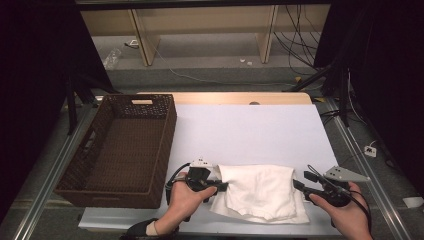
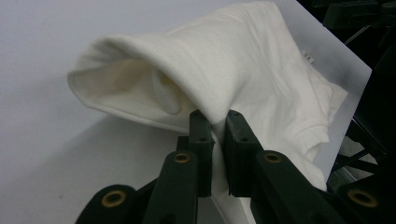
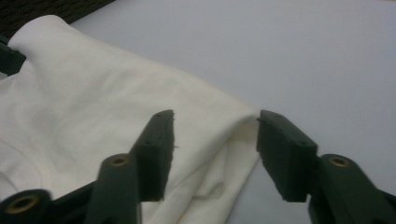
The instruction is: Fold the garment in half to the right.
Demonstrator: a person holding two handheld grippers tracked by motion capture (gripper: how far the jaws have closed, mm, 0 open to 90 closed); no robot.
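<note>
White folded cotton cloth [image 1: 260,192] lies on the counter [image 1: 250,130] close to its near edge, roughly midway between your two hands and just right of the dark brown woven rectangular basket [image 1: 120,145] that sits along the counter's left edge. The cloth is bunched in soft layers, with a lower layer spreading out toward the near edge beneath the upper fold.

Your left tool [image 1: 222,185] comes in at the cloth's left edge, and in the left gripper view [image 2: 215,135] its black jaws are pressed together on a pinch of the white fabric, which rises out of them and drapes away in a hood-like fold above the counter surface. You have a firm hold there; the jaws are nearly closed with only the cloth's thickness between them.

Your right tool [image 1: 298,186] sits at the cloth's right edge. In the right gripper view [image 3: 215,149] its jaws stand partly apart, straddling the folded edge of the cloth: one jaw is over the fabric, the other over bare counter just beyond the fold's corner. The pads do not press on the cloth, so nothing is held on that side.

Your left hand [image 1: 187,197] and right hand [image 1: 345,212] both rest low near the counter's near edge, well apart, with the cloth between them.
</note>
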